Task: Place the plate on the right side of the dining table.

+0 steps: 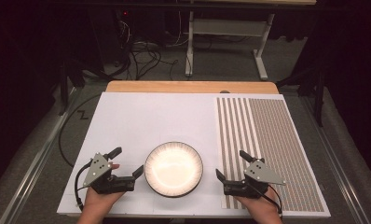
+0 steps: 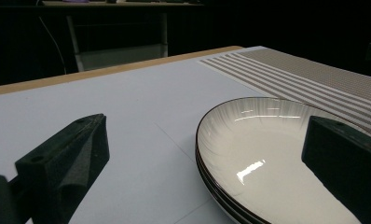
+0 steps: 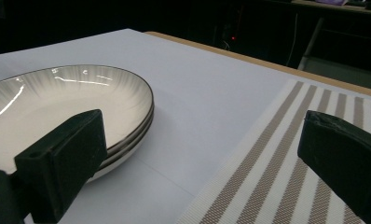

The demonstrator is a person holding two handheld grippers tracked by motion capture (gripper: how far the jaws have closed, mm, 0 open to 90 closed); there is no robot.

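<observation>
Stacked white, dark-rimmed ceramic plates are sitting near the desk's front edge. Left claw and right claw are flanking, wide open, empty. Risk: glossy rims slipping, plates separating.

Stacked white plates with dark rims lie flat near the table's front edge.

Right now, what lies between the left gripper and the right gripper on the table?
The stack of plates lies between the left gripper and the right gripper, clearest in the high view. Neither touches it.
</observation>
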